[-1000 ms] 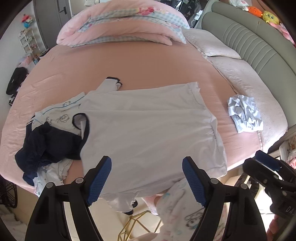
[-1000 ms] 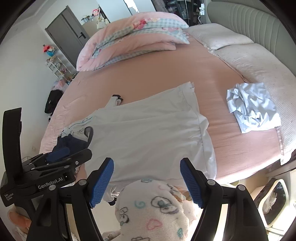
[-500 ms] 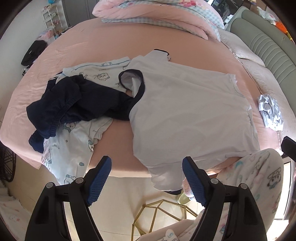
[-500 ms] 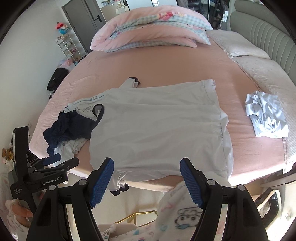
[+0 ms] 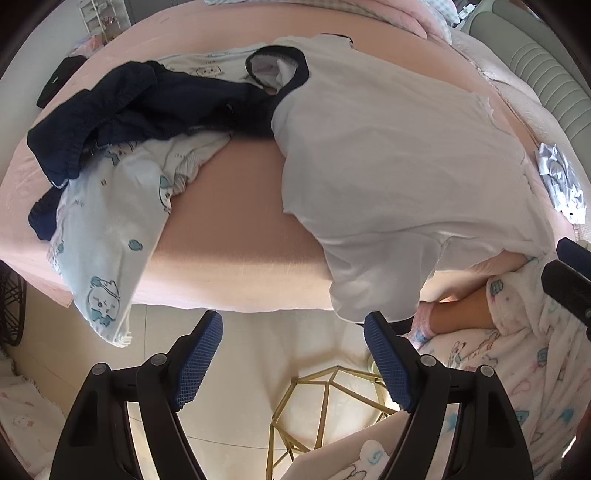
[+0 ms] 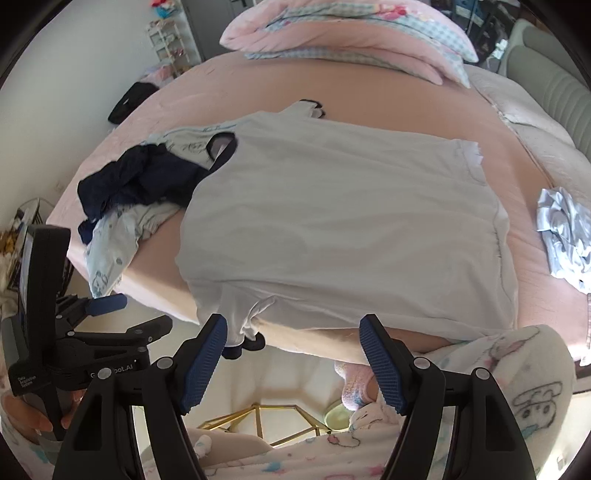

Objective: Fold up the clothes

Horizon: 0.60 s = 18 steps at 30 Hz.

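Note:
A white T-shirt with a navy collar (image 5: 388, 155) (image 6: 332, 221) lies spread flat on the pink bed (image 5: 236, 229) (image 6: 388, 96). Its near sleeve (image 5: 373, 280) (image 6: 240, 314) hangs over the bed's front edge. My left gripper (image 5: 293, 328) is open and empty, below the bed edge, just left of that hanging sleeve. My right gripper (image 6: 288, 328) is open and empty, in front of the bed edge with the sleeve near its left finger. The left gripper also shows in the right wrist view (image 6: 110, 317).
A navy garment (image 5: 122, 107) (image 6: 129, 184) and a pale printed garment (image 5: 107, 229) (image 6: 110, 243) lie piled left of the shirt. A crumpled light-blue garment (image 5: 561, 181) (image 6: 565, 232) lies right. A folded quilt (image 6: 343, 33) lies at the back. A gold wire stool (image 5: 332, 410) (image 6: 258, 421) stands below.
Both grippers have dropped lower and closer to the bed's front edge. The left gripper has swung left over the garment pile and down toward the hanging sleeve. The shirt has not moved.

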{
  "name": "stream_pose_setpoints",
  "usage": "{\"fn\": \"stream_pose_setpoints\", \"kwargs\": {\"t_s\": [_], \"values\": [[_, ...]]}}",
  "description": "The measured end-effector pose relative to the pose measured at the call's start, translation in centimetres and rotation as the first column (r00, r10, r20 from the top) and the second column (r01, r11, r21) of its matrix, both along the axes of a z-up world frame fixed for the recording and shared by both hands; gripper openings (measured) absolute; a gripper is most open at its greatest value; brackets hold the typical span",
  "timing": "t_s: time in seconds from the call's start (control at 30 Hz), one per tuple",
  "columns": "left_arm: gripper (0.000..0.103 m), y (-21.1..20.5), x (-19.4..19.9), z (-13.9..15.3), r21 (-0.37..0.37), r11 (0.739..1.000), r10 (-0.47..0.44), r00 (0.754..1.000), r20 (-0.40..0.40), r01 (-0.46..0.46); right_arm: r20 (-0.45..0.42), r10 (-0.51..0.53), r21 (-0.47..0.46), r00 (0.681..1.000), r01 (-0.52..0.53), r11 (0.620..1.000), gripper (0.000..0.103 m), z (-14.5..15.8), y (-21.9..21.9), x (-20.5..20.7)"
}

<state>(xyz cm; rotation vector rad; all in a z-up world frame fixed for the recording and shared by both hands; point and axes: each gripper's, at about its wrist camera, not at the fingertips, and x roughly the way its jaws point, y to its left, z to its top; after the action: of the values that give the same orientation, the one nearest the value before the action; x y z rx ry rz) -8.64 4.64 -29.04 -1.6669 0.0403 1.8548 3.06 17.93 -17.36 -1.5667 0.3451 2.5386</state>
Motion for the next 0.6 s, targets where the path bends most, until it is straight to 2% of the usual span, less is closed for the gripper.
{"fn": "stream_pose_setpoints", "kwargs": {"t_s": [0.2, 0.4, 0.5, 0.6], "values": [[0.078, -0.4, 0.3, -2.0, 0.056, 0.998, 0.034, 0.996, 0.081, -0.039, 0.041, 0.029, -0.135, 0.999, -0.023, 0.991, 0.074, -4.0, -1.3, -0.2], [0.078, 0.9, 1.8, -3.3, -0.009, 0.999, -0.031, 0.999, 0.023, 0.031, 0.076, 0.001, -0.243, 0.997, 0.017, 0.97, 0.074, -6.4, -0.8, -0.2], [0.078, 1.5, 2.6, -4.0, 0.001, 0.998, -0.058, 0.998, 0.033, 0.058, 0.077, -0.017, -0.317, 0.997, 0.041, 0.947, 0.074, -7.4, -0.1, -0.3], [0.078, 1.8, 3.0, -4.7, 0.018, 0.998, -0.062, 0.996, 0.065, 0.061, 0.075, -0.055, -0.418, 0.996, 0.082, 0.905, 0.074, -8.4, 0.8, -0.5]]}}
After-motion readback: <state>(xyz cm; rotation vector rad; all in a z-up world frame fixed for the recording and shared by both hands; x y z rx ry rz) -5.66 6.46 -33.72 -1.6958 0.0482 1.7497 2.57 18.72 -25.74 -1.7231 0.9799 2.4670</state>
